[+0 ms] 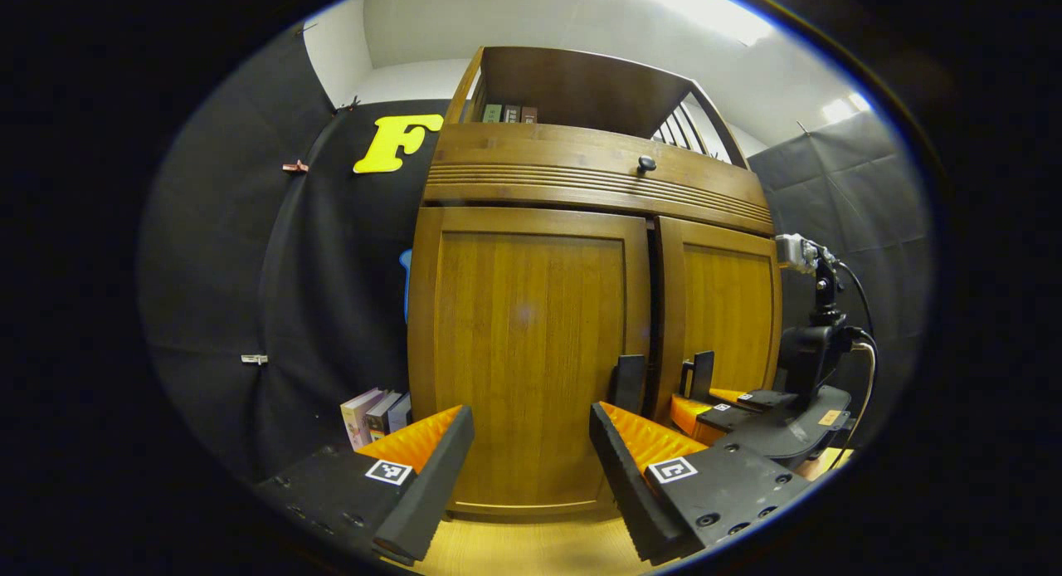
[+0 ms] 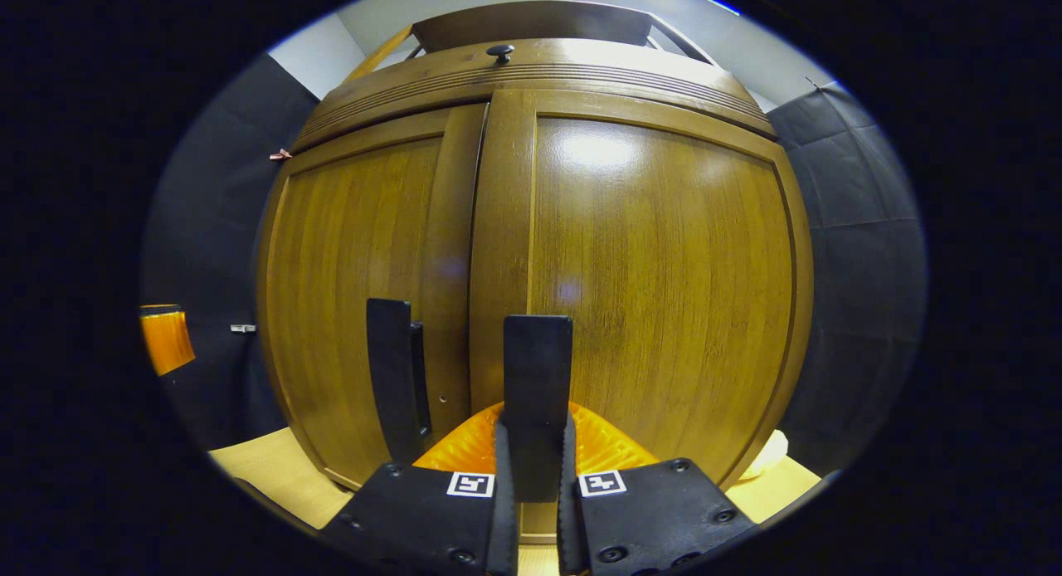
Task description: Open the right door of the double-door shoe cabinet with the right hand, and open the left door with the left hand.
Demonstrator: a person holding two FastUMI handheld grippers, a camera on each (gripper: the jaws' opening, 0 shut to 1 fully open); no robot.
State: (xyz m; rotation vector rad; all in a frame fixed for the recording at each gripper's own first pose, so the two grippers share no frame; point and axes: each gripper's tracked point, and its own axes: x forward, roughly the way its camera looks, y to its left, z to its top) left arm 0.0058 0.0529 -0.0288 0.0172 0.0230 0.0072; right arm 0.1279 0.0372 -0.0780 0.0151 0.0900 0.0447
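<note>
The wooden shoe cabinet fills both views. Its left door is closed, with an upright dark handle near the middle seam. My left gripper is open a short way in front of this door, and nothing is between its fingers. The right door carries its own dark handle. My right gripper is shut on that handle, one finger pressing each side. In the left gripper view the right gripper sits at the right door. A narrow dark gap runs between the doors.
A drawer front with a round knob runs above the doors, and an open shelf with books sits above that. More books stand on the floor left of the cabinet. Pale wooden floor lies in front.
</note>
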